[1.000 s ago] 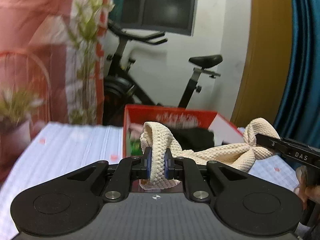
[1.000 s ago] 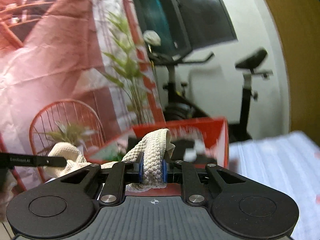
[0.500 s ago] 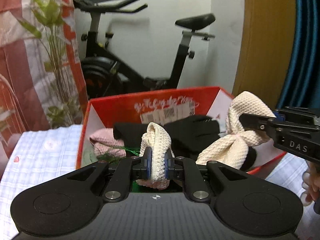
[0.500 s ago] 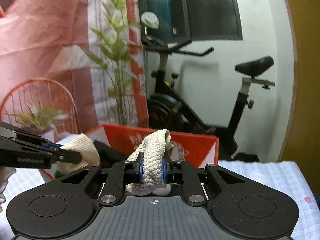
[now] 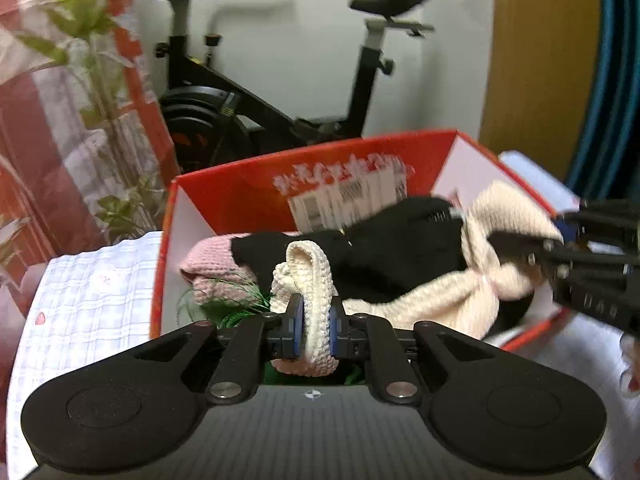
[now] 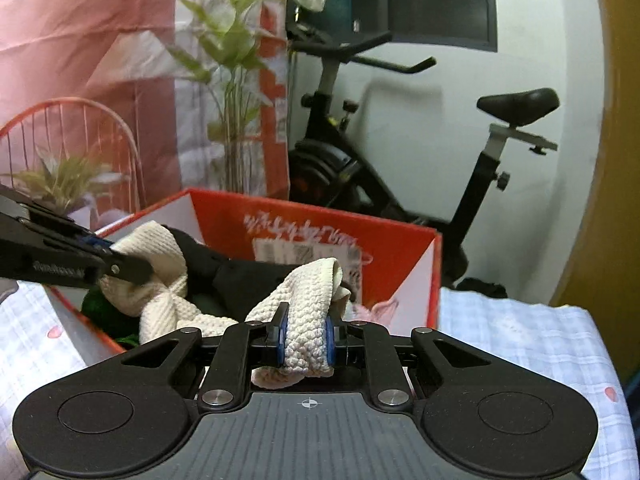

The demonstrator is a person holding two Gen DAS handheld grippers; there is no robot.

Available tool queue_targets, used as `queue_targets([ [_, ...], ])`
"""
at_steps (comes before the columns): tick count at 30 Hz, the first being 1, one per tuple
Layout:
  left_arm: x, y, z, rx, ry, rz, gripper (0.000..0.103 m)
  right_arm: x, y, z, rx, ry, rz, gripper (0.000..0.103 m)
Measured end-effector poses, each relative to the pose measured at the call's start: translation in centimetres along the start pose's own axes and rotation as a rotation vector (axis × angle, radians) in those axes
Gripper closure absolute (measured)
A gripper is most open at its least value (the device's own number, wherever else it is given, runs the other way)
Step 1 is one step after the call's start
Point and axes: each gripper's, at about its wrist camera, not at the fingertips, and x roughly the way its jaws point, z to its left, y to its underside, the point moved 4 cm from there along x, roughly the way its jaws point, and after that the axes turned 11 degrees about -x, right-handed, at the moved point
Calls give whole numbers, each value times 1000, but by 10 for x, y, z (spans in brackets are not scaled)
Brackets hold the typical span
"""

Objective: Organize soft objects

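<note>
A cream knitted headband [image 5: 424, 300] with a knotted middle hangs between both grippers over an open red box [image 5: 248, 184]. My left gripper [image 5: 316, 330] is shut on one end of the band, and my right gripper [image 6: 306, 336] is shut on the other end [image 6: 308, 304]. In the left wrist view the right gripper's fingers [image 5: 560, 252] reach in from the right edge with the band's loop around them. The box [image 6: 400, 240] holds a black garment [image 5: 384, 256], a pink knitted piece [image 5: 208, 256] and something green [image 5: 236, 308]. The band sags onto the black garment.
The box stands on a pale checked cloth [image 5: 88, 304] that covers the surface. Behind it are an exercise bike [image 5: 224, 92], a leafy plant [image 6: 228, 92] and a red-and-white curtain [image 6: 80, 40]. A red wire chair with a potted plant [image 6: 68, 168] stands at the left.
Both grippers have carried the headband toward the box and tilted down. The band, held above the cloth in front of the box a second ago, now hangs over the box's contents.
</note>
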Motion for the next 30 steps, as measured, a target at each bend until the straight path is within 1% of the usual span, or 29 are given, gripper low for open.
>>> queue_targets([
  [1,1,1,0,13,-2,8,89,0,0,0,23,-9,1,87],
  [3,1,4,3,-2,-5,21,88,0,1,-2,71,-18,13,87],
  [5,-4,1,9,-44,6,15,83,0,1,-3,82,-17,31,85],
  [6,-10,-1,10,-57,16,3,72,-1,1,-4,81,-10,37,82],
  [7,-13,-2,10,-62,22,-10,51,-3,-1,-5,80,8,35,77],
  [8,-20,-3,11,-65,19,-28,39,-8,-2,-8,88,25,16,75],
  [9,-27,-5,12,-68,10,-49,22,-13,-4,-9,102,27,-5,72],
  [10,-34,-7,12,-72,-1,-71,14,-17,-6,-12,120,26,-17,70],
  [11,-41,-8,13,-78,-7,-91,13,-20,-8,-14,133,28,-18,68],
  [12,-48,-10,13,-84,-8,-104,12,-24,-10,-15,137,34,-17,62],
  [13,-54,-13,12,-91,-9,-113,9,-29,-12,-15,134,42,-19,52],
  [14,-61,-14,12,-99,-11,-126,7,-35,-15,-15,129,50,-23,46],
  [16,-76,-17,10,-106,-18,-161,0,-47,-21,-14,127,72,-36,21],
  [17,-84,-17,9,-106,-23,-178,0,-55,-24,-14,129,88,-48,16],
  [18,-91,-19,7,-107,-30,-190,0,-64,-28,-15,135,101,-65,6],
  [19,-99,-19,6,-111,-39,-201,0,-71,-31,-15,143,106,-76,0],
  [24,-137,-16,0,-127,-37,-249,0,-111,-47,-17,199,121,-123,0],
  [28,-173,-12,1,-162,-62,-317,0,-142,-59,-11,217,139,-144,0],
  [30,-190,-10,2,-184,-63,-345,0,-154,-64,-6,226,143,-142,0],
])
